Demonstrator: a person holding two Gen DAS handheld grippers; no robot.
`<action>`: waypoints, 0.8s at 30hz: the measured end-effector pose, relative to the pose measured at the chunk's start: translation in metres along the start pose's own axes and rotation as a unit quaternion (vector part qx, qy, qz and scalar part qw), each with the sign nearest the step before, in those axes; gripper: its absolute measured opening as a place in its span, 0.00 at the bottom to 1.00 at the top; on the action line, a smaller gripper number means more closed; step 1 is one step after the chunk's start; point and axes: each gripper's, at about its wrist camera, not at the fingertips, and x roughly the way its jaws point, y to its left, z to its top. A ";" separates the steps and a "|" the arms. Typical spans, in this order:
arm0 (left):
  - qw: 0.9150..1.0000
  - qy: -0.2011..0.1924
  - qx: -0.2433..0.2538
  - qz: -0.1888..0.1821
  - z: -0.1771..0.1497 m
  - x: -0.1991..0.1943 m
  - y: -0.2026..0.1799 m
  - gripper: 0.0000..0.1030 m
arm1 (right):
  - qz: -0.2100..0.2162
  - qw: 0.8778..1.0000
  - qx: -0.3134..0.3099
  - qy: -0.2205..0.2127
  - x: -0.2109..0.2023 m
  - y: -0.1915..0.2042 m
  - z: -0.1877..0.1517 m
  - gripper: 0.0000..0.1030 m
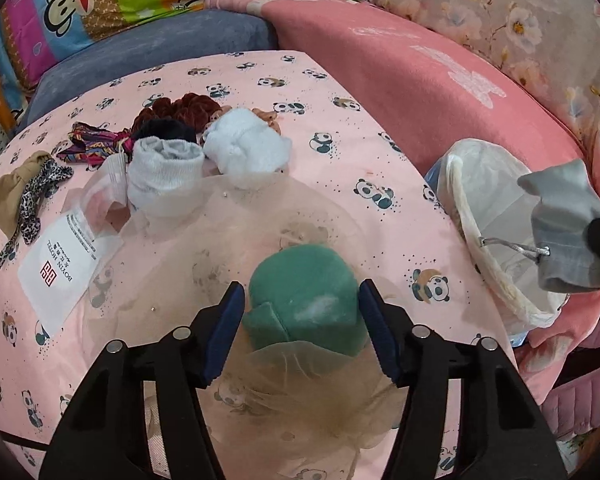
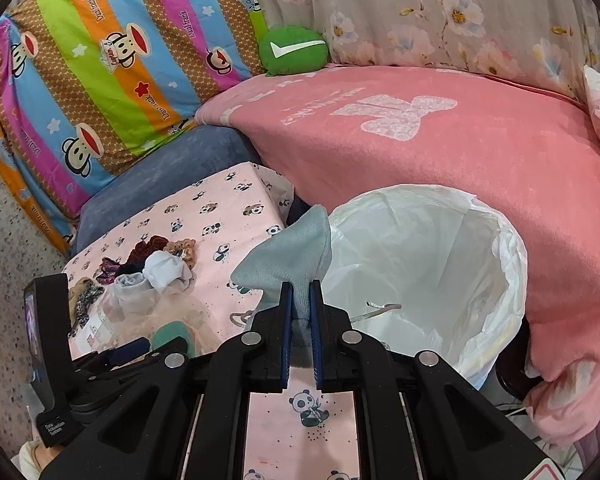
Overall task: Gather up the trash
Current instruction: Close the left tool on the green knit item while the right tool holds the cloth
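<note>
My left gripper (image 1: 302,292) is open, its blue pads on either side of a green sponge-like lump (image 1: 306,292) wrapped in sheer beige netting (image 1: 260,240) on the panda-print table (image 1: 380,160). My right gripper (image 2: 300,288) is shut on a grey-blue sock (image 2: 288,252) and holds it beside the near rim of the white-lined trash bin (image 2: 440,248). The sock (image 1: 568,236) and the bin (image 1: 500,216) also show at the right of the left wrist view.
Behind the netting lie two white socks (image 1: 204,160), dark scrunchies (image 1: 180,112), a patterned cloth (image 1: 92,144), a leopard-print tie (image 1: 32,200) and a white hotel packet (image 1: 64,264). A pink blanket (image 2: 420,140) and cushions surround the table.
</note>
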 end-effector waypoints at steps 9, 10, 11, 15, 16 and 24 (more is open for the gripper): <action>1.000 -0.011 0.012 -0.019 0.002 -0.013 -0.006 0.15 | 0.001 1.000 0.001 -0.002 -0.001 0.001 -0.002 0.08; 1.000 -0.015 0.013 -0.024 0.004 -0.017 -0.007 0.14 | 0.001 1.000 0.000 -0.005 -0.003 0.001 -0.002 0.08; 0.999 -0.021 0.015 -0.025 0.005 -0.022 -0.008 0.14 | 0.001 1.000 0.000 -0.007 -0.005 0.002 -0.002 0.08; 0.999 -0.026 0.019 -0.036 0.007 -0.030 -0.012 0.15 | 0.002 1.000 0.002 -0.015 -0.012 0.001 -0.001 0.08; 0.999 -0.020 0.020 -0.037 0.007 -0.029 -0.014 0.17 | 0.002 1.000 0.003 -0.017 -0.014 0.000 -0.001 0.08; 1.000 -0.004 0.013 -0.028 -0.004 -0.013 -0.015 0.23 | 0.001 1.000 0.008 -0.019 -0.021 -0.007 -0.003 0.08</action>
